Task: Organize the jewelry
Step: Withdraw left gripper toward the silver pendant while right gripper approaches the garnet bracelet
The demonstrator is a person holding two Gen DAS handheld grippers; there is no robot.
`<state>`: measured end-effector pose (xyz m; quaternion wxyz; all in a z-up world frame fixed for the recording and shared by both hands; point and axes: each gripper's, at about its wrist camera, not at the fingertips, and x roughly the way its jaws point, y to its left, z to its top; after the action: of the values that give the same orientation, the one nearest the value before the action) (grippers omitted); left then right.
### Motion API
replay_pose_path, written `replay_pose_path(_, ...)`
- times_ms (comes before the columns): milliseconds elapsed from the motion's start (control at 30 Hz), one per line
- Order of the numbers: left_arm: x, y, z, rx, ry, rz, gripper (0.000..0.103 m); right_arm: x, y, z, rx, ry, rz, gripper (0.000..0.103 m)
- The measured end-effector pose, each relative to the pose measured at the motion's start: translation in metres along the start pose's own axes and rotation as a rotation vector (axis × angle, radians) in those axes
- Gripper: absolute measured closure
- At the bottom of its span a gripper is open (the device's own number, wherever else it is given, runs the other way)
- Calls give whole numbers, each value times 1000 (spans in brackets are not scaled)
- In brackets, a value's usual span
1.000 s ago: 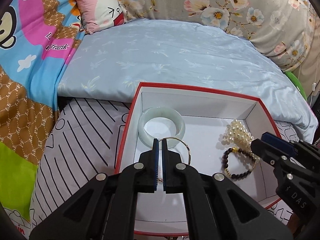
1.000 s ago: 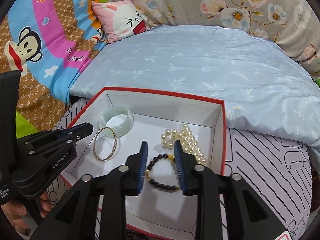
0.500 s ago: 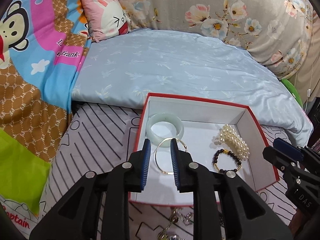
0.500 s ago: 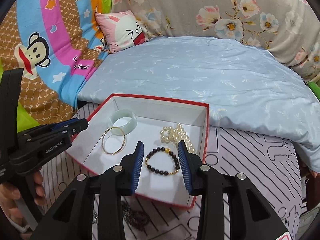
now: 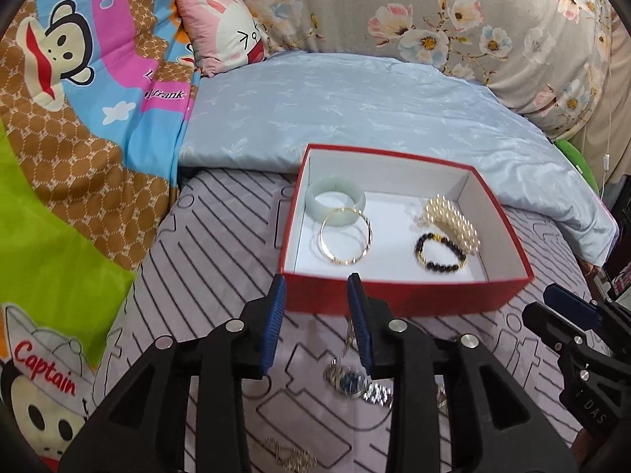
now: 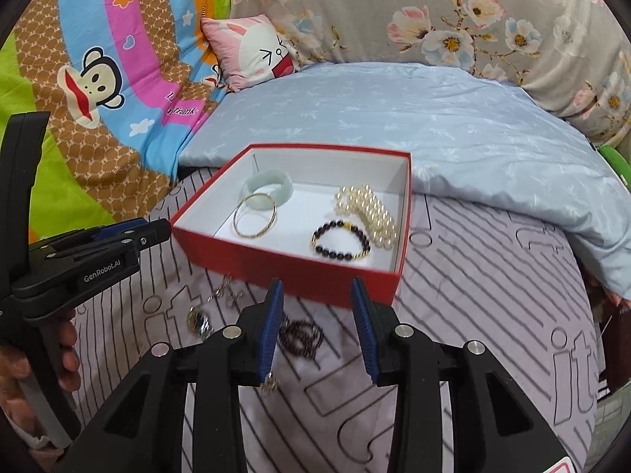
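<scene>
Between picks: both grippers empty outside the box.
Left gripper [image 5: 315, 287] jaws just opened, nothing between; watch [image 5: 355, 384] lies below it on the sheet. Box [image 5: 402, 295] holds four bracelets. Right gripper [image 6: 317, 289] spread, over bead strand [image 6: 301, 337]. Next: descend, pinch a loose piece.

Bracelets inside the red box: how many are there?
4. The jade bangle at far left, the gold bangle leaning on it, the pearl bracelet at far right, the dark bead bracelet before it.
</scene>
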<state>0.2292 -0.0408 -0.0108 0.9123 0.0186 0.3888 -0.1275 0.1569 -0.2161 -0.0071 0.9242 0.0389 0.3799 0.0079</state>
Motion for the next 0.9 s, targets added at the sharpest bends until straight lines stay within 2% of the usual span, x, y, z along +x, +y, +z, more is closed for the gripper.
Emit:
replay_pose_path(400,-17,3,-55,-4,58,49,57,-2,8,-47,14,66,5,61)
replay_pose_path(467,-19,8,-63,-19,68,56,45,1,10,-48,3,67,7,58)
replay_pose_path(533,-20,15,-70,-38,72,65,37,5,11,-46,-13,65,-4,50)
replay_pose_path(633,-21,26,-81,-61,82,88,28,13,12,-42,-25,72,2,47)
replay_pose_path(733,-21,38,-89,-81,96,104,27,24,12,-37,-24,77,17,36)
replay_pose_path(800,-23,44,-94,-94,101,114,25,31,14,-35,-27,76,16,32)
replay_pose_path(900,-24,50,-100,-107,112,118,25,42,16,-32,-34,91,15,32)
